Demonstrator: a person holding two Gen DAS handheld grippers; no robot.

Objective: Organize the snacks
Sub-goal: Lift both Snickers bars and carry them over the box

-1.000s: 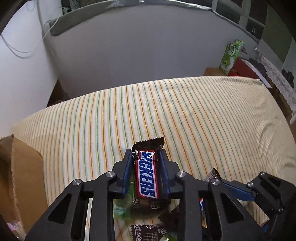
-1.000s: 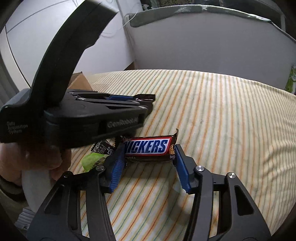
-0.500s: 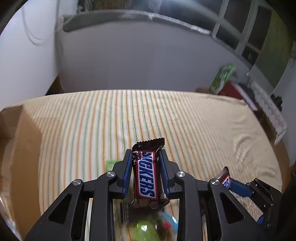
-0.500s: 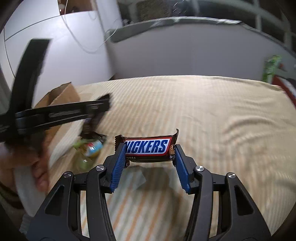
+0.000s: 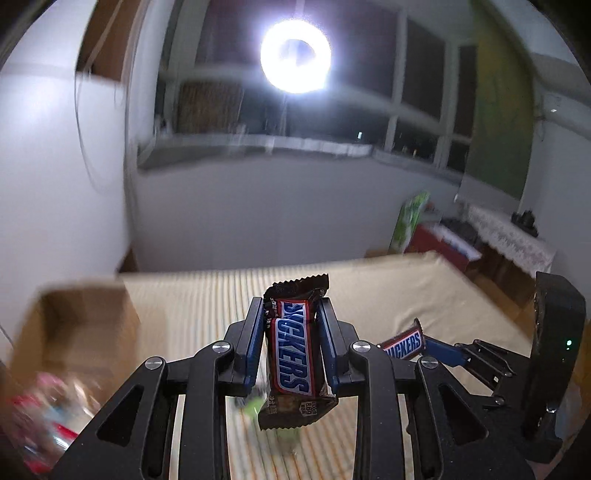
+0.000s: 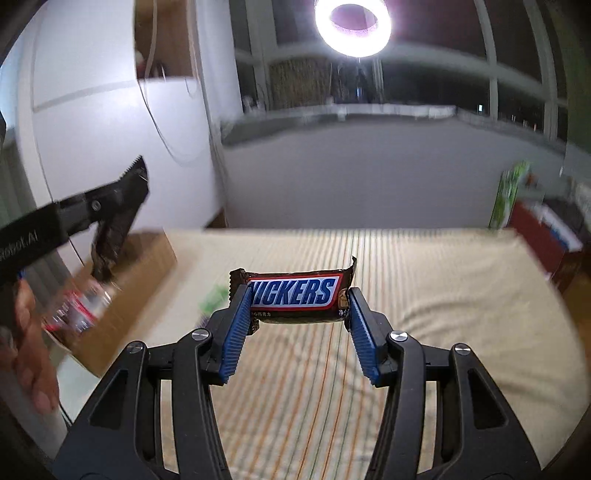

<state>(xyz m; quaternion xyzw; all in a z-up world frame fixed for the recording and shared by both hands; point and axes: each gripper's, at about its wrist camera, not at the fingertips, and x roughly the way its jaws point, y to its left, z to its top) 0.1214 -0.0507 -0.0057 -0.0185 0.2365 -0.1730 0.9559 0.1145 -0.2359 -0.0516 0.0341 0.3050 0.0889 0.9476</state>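
My left gripper (image 5: pixel 291 314) is shut on a Snickers bar (image 5: pixel 291 354), which stands lengthwise between the blue pads, above the striped cloth. My right gripper (image 6: pixel 297 295) is shut on a second Snickers bar (image 6: pixel 295 293), held crosswise by its two ends. In the left wrist view that second bar (image 5: pixel 402 343) shows low at the right. In the right wrist view the left gripper (image 6: pixel 122 199) hangs over a cardboard box (image 6: pixel 144 273) at the left, its dark bar (image 6: pixel 110 236) dangling. The box (image 5: pixel 77 325) holds several blurred colourful packets.
A striped tablecloth (image 6: pixel 424 302) covers the table. A green wrapper (image 6: pixel 214 297) lies on it near the box. A person's hand (image 6: pixel 26 354) grips the left handle. A ring light (image 6: pixel 352 26) glares above. A green packet (image 5: pixel 412 221) and red furniture stand beyond the table's right end.
Both grippers have risen and tipped upward with their bars still held. The left one has swung left toward the cardboard box, which now shows its inside. The loose sweets below have dropped from view.
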